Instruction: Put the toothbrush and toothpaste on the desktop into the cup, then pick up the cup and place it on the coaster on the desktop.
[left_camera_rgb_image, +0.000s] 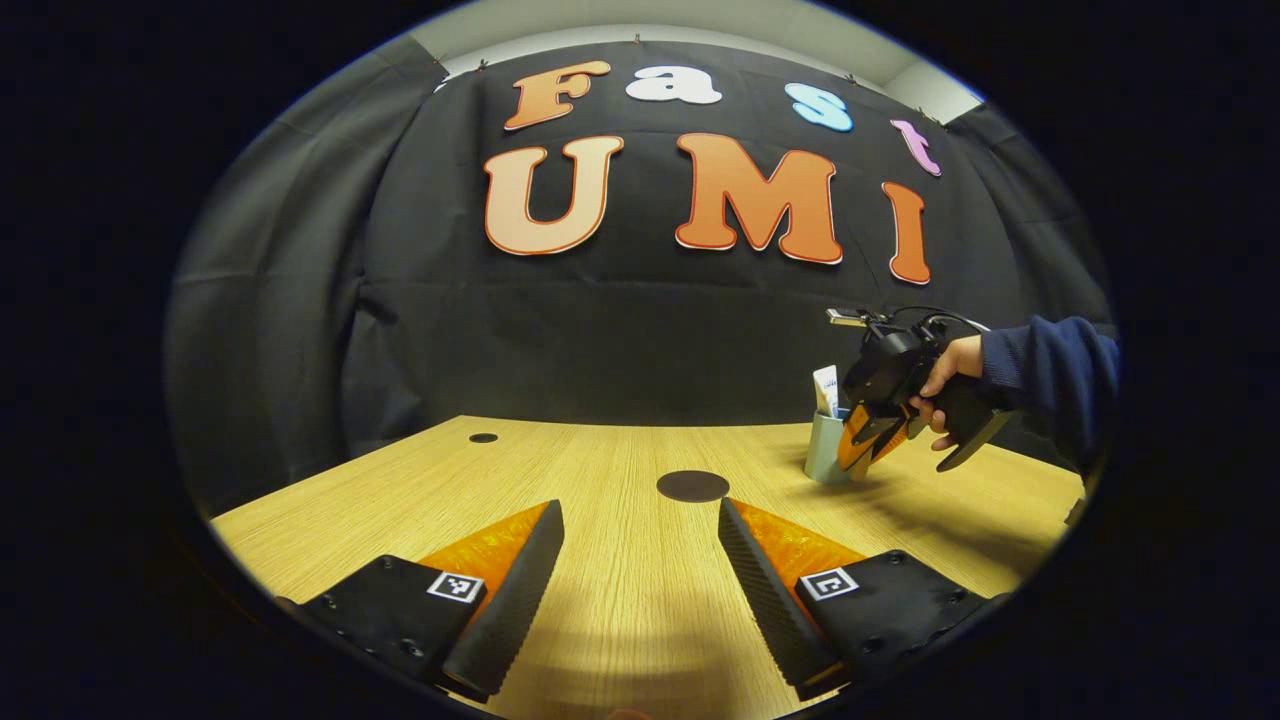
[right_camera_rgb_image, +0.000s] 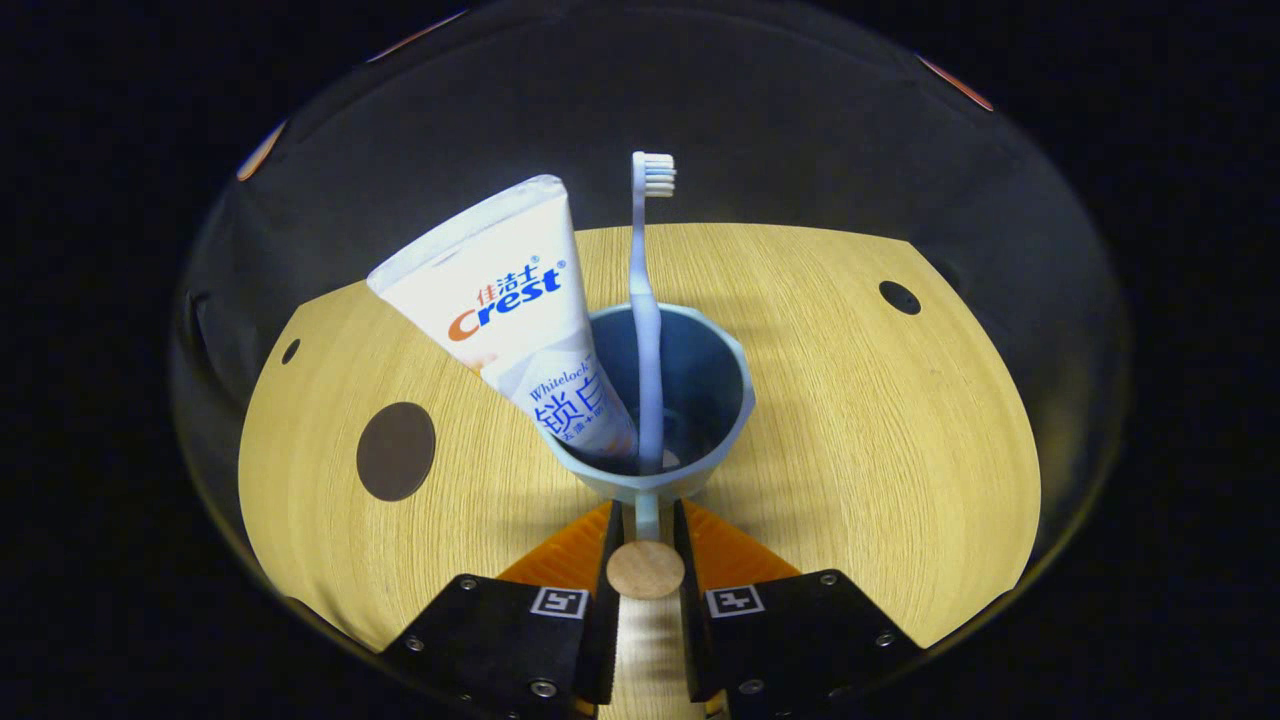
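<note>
Right gripper view: my right claw (right_camera_rgb_image: 645, 525) is pinching the cup (right_camera_rgb_image: 700, 400) handle, toothbrush (right_camera_rgb_image: 645, 300) and toothpaste (right_camera_rgb_image: 510, 300) standing inside; left claw (left_camera_rgb_image: 640, 570) is idling spread; next I'm judging lift, carry to coaster (right_camera_rgb_image: 396, 451) on counter (right_camera_rgb_image: 880, 420).

You've got a pale blue cup (right_camera_rgb_image: 668, 400), light blue toothbrush (right_camera_rgb_image: 645, 300), white toothpaste (right_camera_rgb_image: 520, 310) with blue-orange print, dark brown coaster (right_camera_rgb_image: 396, 451), light woodgrain desktop (right_camera_rgb_image: 880, 420), orange-black fingers (left_camera_rgb_image: 520, 580).

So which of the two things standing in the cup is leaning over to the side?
The toothpaste tube: it tilts left against the cup rim, while the toothbrush stands nearly straight up, bristles on top.
</note>
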